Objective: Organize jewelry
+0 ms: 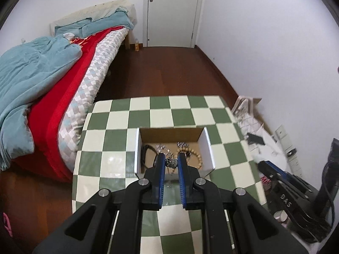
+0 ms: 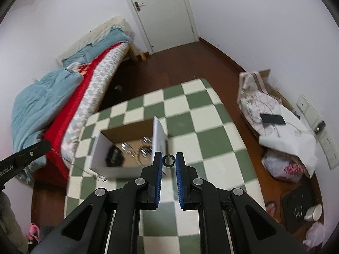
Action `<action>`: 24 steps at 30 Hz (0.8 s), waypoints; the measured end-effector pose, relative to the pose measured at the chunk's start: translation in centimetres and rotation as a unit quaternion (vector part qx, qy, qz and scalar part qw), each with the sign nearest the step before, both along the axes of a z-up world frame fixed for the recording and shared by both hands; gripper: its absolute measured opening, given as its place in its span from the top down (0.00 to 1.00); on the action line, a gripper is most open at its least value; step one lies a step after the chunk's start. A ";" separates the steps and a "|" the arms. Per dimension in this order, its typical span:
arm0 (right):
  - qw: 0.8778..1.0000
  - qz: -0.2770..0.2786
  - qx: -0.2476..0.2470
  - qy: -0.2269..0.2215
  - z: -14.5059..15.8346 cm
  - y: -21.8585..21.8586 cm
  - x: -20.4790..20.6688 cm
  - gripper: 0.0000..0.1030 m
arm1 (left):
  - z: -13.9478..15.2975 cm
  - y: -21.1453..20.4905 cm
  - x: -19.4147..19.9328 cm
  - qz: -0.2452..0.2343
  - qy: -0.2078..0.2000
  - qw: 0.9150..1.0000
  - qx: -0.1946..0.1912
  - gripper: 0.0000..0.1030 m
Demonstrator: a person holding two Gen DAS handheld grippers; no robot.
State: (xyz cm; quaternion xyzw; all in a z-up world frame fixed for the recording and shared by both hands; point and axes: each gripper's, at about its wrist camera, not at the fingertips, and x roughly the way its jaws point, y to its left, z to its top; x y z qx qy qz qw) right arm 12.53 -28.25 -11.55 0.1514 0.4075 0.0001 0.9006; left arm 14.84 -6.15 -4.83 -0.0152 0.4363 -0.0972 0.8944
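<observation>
Item 1. Left claw (image 1: 171,162): black plastic linkage arms, blue ribbed finger pads, lower centre of the left wrist view. Clenched on a small dark beaded piece with silver metal links (image 1: 170,162), held over the near wall of the box. In the right wrist view the same claw appears at the left edge (image 2: 45,144), with a thin silver chain (image 2: 84,169) trailing from it down to the counter.

Item 2. Right claw (image 2: 168,160): same build, lower centre of the right wrist view. Grasping a small black open ring, C-shaped (image 2: 168,160), between the pad tips, just beside the box's right wall. In the left wrist view this claw shows only as a blurred black and blue shape at lower right (image 1: 273,169).

Item 3. Open rectangular cardboard box, white outside and brown inside (image 1: 206,144), centre of both views, on the counter. Contents, left wrist view: a black loop or strap (image 1: 146,154) at the left, silvery metal pieces (image 1: 162,148) in the middle, a string of tan round beads (image 1: 198,157) at the right. The right wrist view shows the same contents motion-blurred.

Item 4. Counter with glossy green and cream chequered cover (image 1: 118,144), rounded corners.

Item 5. Surroundings: bed with teal quilt and red blanket (image 1: 42,80) at left; white door (image 1: 171,10) at top; dark wooden floor (image 1: 169,74). Only the right wrist view clearly shows a black phone on white cloth (image 2: 272,119) at right.
</observation>
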 end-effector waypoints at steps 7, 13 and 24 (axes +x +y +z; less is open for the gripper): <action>0.999 0.032 0.023 0.002 2.3 1.1 5.1 0.87 | 3.3 0.5 3.1 -0.018 -0.007 0.999 -0.032 0.91; 0.996 0.061 0.038 0.044 0.6 2.9 9.6 0.87 | 1.8 0.4 7.7 -0.032 0.036 0.998 -0.028 0.91; 0.980 0.106 0.058 0.159 -6.0 4.9 15.0 0.87 | -5.0 0.6 13.0 -0.030 0.136 0.989 -0.042 0.91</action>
